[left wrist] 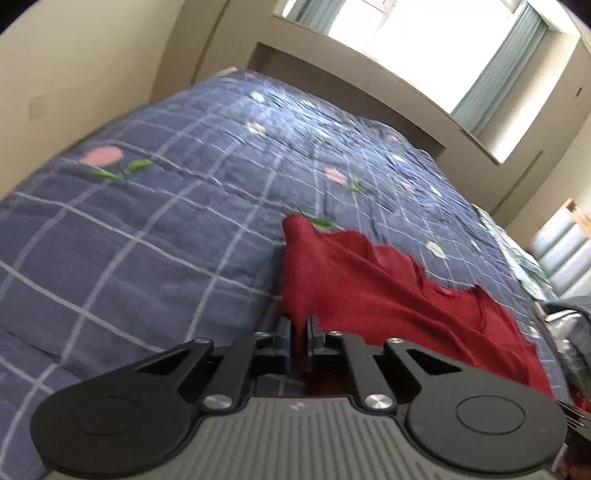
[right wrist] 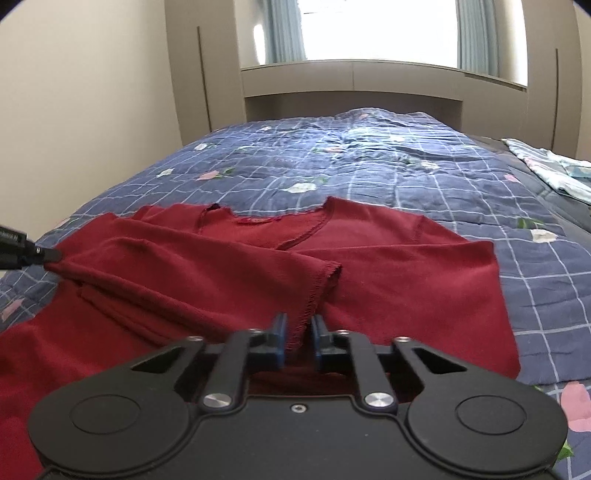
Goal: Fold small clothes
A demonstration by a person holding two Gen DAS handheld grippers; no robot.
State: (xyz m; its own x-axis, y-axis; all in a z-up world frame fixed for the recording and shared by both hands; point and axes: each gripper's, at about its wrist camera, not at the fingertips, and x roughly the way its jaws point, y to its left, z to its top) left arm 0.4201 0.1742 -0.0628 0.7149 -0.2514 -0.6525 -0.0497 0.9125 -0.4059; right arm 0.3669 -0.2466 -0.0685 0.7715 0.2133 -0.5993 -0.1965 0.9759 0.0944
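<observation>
A dark red knit top (right wrist: 388,258) lies spread on the blue checked quilt (right wrist: 369,173), neckline towards the far end. Its left sleeve (right wrist: 207,273) is folded across the body. My right gripper (right wrist: 298,325) is shut on the sleeve's cuff edge (right wrist: 314,295) near the middle of the top. My left gripper (left wrist: 299,325) is shut on a fold of the red top (left wrist: 369,288) at its left side and lifts it a little. The left gripper's tip also shows at the left edge of the right wrist view (right wrist: 40,254), pinching the cloth.
The quilt covers a bed against a beige wall (right wrist: 92,110). A window with green curtains (right wrist: 284,29) is beyond the headboard shelf (right wrist: 351,77). A light patterned cloth (right wrist: 554,170) lies at the bed's far right. A padded chair (left wrist: 561,254) stands beside the bed.
</observation>
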